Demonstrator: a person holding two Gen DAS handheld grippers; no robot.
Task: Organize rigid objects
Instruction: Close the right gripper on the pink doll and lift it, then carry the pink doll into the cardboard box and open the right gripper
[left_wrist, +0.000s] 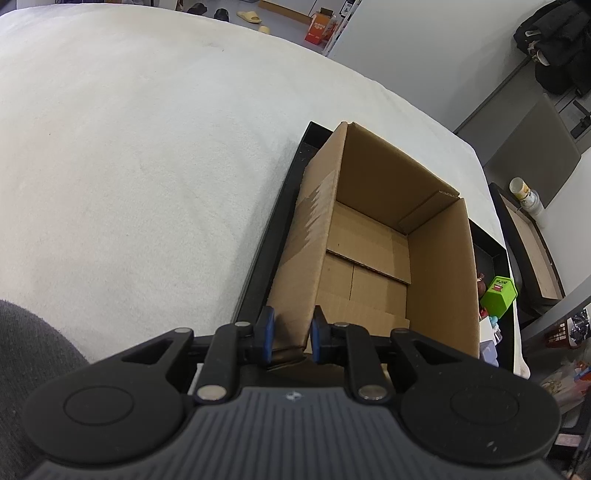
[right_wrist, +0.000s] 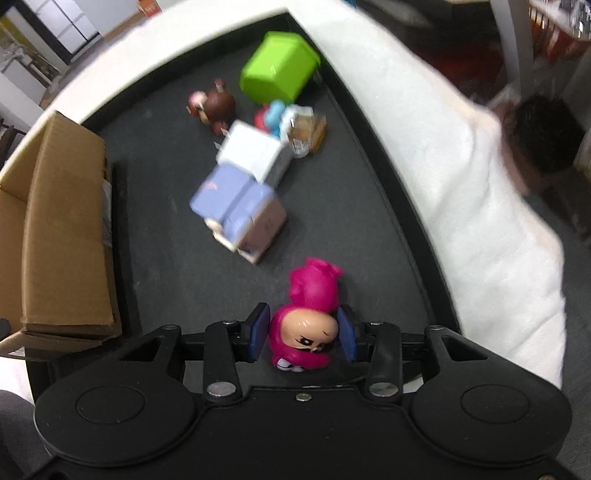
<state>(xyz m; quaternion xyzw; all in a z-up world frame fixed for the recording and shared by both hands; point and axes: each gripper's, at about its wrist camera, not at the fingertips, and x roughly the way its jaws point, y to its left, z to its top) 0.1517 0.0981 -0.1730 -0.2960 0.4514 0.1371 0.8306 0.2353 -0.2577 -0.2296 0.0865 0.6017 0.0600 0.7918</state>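
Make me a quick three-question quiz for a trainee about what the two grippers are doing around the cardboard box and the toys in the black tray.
1. True or false: the left gripper is clamped on a wall of the cardboard box.
2. Which toy sits between the right gripper fingers: A the green cube, B the pink figure, C the brown figure?
3. Fill in: the cardboard box holds ____ toys so far.

Key
1. True; its blue pads pinch the near left wall.
2. B; the pink figure lies on the black tray, while the green cube and brown figure lie farther off.
3. No; only its bare floor shows.
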